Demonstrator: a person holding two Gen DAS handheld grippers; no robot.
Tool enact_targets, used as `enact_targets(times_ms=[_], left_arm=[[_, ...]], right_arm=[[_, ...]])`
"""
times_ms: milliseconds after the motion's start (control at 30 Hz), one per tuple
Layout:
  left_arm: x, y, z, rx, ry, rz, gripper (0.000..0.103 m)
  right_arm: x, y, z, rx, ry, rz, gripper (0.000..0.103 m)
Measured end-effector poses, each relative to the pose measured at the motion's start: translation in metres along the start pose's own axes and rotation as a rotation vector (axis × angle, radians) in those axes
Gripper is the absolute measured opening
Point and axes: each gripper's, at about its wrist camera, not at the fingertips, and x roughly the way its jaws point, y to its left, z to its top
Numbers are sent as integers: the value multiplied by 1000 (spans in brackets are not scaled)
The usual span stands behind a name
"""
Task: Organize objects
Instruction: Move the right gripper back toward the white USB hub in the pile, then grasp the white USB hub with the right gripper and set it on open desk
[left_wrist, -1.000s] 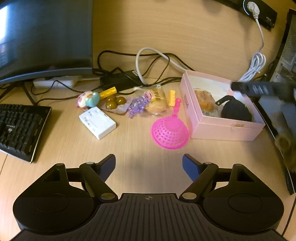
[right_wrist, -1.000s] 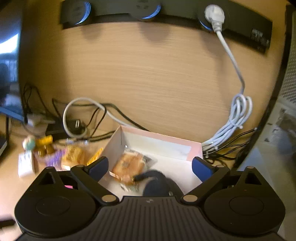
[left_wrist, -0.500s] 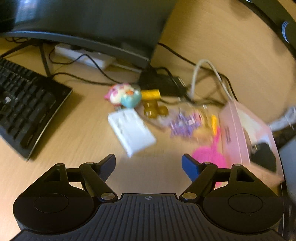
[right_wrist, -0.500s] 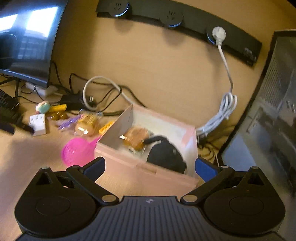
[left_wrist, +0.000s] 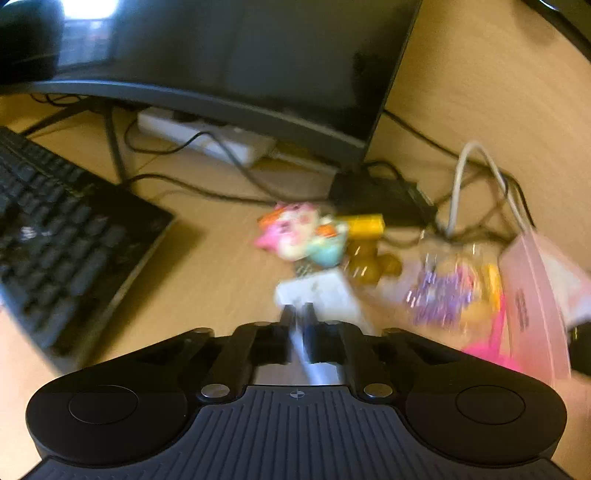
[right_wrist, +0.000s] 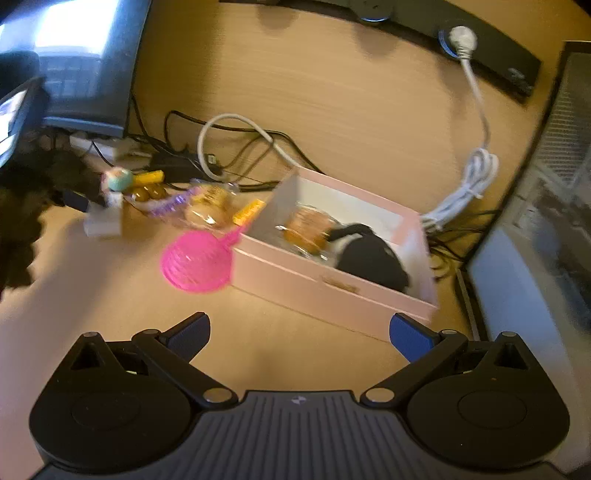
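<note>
Left wrist view: white block (left_wrist: 325, 295) lies on the desk (left_wrist: 207, 280) beside the toys, left gripper (left_wrist: 299, 314) clamped together over it, grip unclear through blur. Right gripper (right_wrist: 299, 330) stands apart before the pink box (right_wrist: 325, 288).

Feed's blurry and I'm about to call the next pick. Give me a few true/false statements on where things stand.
1. The right gripper is open and empty. True.
2. The pink strainer lies inside the pink box. False: it lies on the desk beside the box.
3. The left gripper stands wide open. False: its jaws have just closed, apparently on the white block.
4. A black item sits in the box. True.
</note>
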Motion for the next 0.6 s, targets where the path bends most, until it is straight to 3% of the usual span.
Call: enact_targets(times_ms=[233,300,400,600], left_arm=[[-53,47,-32,77,68,-99,7],[-67,63,-36,69,90,-149,7],[-83,83,-38,78,96,-158,8],[-92,124,-37,14,95,-174,13]], right_arm=[[37,76,61,-89,-44,177,103],[56,99,77,-87,-20,234,103],[84,133,92,-72,35,316,103],[127,185,99,-124,95,307,84]])
